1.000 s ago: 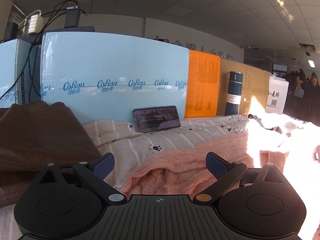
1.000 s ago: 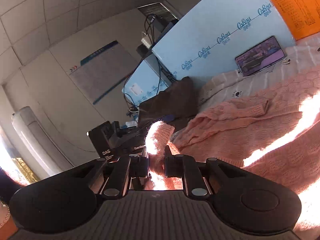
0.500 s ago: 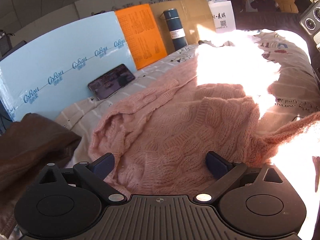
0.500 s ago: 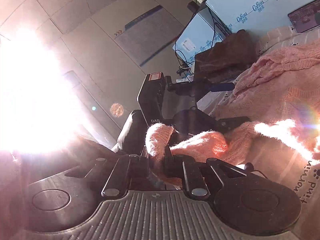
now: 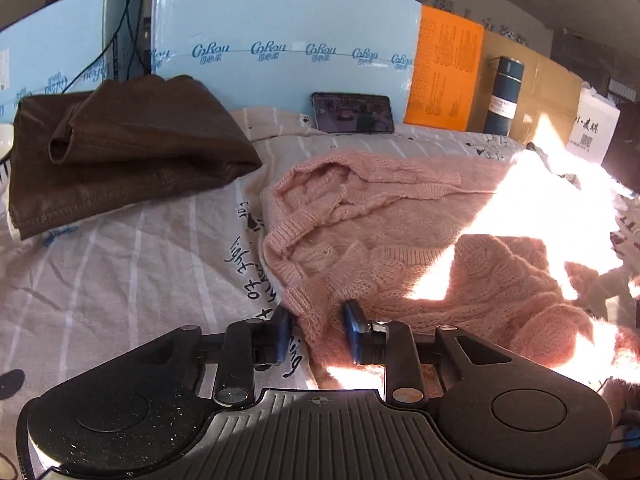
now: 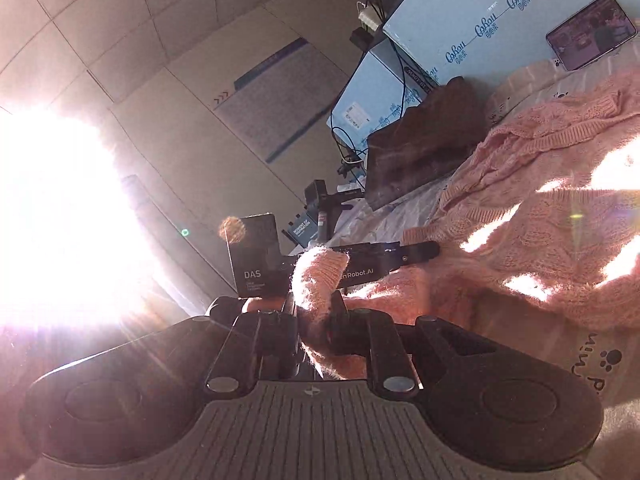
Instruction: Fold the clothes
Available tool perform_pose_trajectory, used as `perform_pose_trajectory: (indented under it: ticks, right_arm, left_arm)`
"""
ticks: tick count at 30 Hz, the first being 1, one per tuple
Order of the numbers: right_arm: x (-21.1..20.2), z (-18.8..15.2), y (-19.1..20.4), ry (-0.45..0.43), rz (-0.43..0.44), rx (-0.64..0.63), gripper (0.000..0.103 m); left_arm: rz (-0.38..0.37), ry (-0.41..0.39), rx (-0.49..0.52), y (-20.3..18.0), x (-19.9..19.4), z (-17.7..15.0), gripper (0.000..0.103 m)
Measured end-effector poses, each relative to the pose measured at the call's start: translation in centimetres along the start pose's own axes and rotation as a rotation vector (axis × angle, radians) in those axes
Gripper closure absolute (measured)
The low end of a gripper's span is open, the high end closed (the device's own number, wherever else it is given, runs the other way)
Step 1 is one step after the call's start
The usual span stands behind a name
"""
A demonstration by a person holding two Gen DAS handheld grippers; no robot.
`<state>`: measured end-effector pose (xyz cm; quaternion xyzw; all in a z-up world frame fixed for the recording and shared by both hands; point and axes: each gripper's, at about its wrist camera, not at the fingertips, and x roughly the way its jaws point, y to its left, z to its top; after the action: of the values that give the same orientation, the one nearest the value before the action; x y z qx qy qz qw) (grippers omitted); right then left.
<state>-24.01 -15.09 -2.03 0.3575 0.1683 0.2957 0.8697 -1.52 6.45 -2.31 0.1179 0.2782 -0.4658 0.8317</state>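
left gripper [image 5: 316, 334] lay low, fingers part open around pink sweater [image 5: 400, 232] edge | right gripper [image 6: 314, 316] tilted up, pinching the sweater cuff [image 6: 316, 276]

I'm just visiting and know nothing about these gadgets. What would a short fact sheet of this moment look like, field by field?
Job: folding clothes
Surface: printed bedsheet
Garment being handled: pink knit sweater
Left gripper: partly closed, sweater edge between its blue pads; firm grip unclear
Right gripper: shut on a bunched piece of the sweater
Set aside: brown garment, folded, at back left
Against the blue board: phone
Also at back: dark bottle
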Motion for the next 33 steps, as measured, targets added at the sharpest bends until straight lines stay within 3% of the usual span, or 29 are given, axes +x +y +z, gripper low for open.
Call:
perform_pose_trajectory:
  ticks: [5,8,10,12,13,15,19,21,24,26,27,29,33]
  right_arm:
    - [-1.0,0.5,-0.1,-0.064,-0.013,0.001,0.088]
    - [-1.8,0.8,-0.5,-0.127,-0.063,0.011,0.088]
    - [-2.5,1.0,-0.6,-0.179,-0.106,0.009,0.088]
    - [-3.1,1.4,-0.4,-0.243,-0.162,-0.013,0.088]
    - [-3.3,1.6,-0.2,-0.276,-0.198,-0.031,0.088]
    - [-3.5,2.1,0.1,-0.337,-0.264,-0.067,0.088]
    - [-4.1,2.6,0.8,-0.445,-0.466,-0.162,0.088]
    - [-3.9,2.7,0.9,-0.465,-0.603,-0.209,0.088]
    - [-3.1,2.7,0.3,-0.449,-0.739,-0.235,0.086]
    - [-2.7,2.7,0.0,-0.442,-0.831,-0.253,0.059]
    - [-2.6,2.5,-0.1,-0.455,-0.883,-0.265,0.031]
    - [-2.6,2.1,-0.2,-0.472,-0.962,-0.305,0.025]
    - [-2.0,2.2,-1.1,-0.392,-1.06,-0.342,0.02]
  left_arm:
    - [0.044,0.009,-0.019,1.0,-0.8,-0.3,0.092]
    - [0.073,0.002,0.071,0.1,-0.6,-0.6,0.086]
    - [0.074,-0.043,0.089,0.0,-1.1,0.0,0.074]
    - [0.081,-0.133,0.048,0.4,-2.0,0.9,0.035]
    - [0.085,-0.187,0.025,0.6,-2.5,1.3,0.029]
    - [0.033,-0.276,-0.022,0.9,-3.4,2.0,0.026]
    - [-0.189,-0.314,-0.102,1.0,-3.3,2.2,0.018]
    - [-0.221,-0.295,-0.067,0.1,-2.7,2.1,0.013]
    - [-0.224,-0.254,0.01,-1.3,-1.7,1.7,0.013]
    - [-0.172,-0.208,0.08,-2.0,-1.0,1.3,0.013]
    - [-0.146,-0.184,0.115,-2.3,-0.6,1.0,0.013]
    - [-0.094,-0.137,0.185,-2.9,0.2,0.5,0.013]
    - [-0.008,-0.06,0.295,-3.9,1.3,-0.2,0.013]
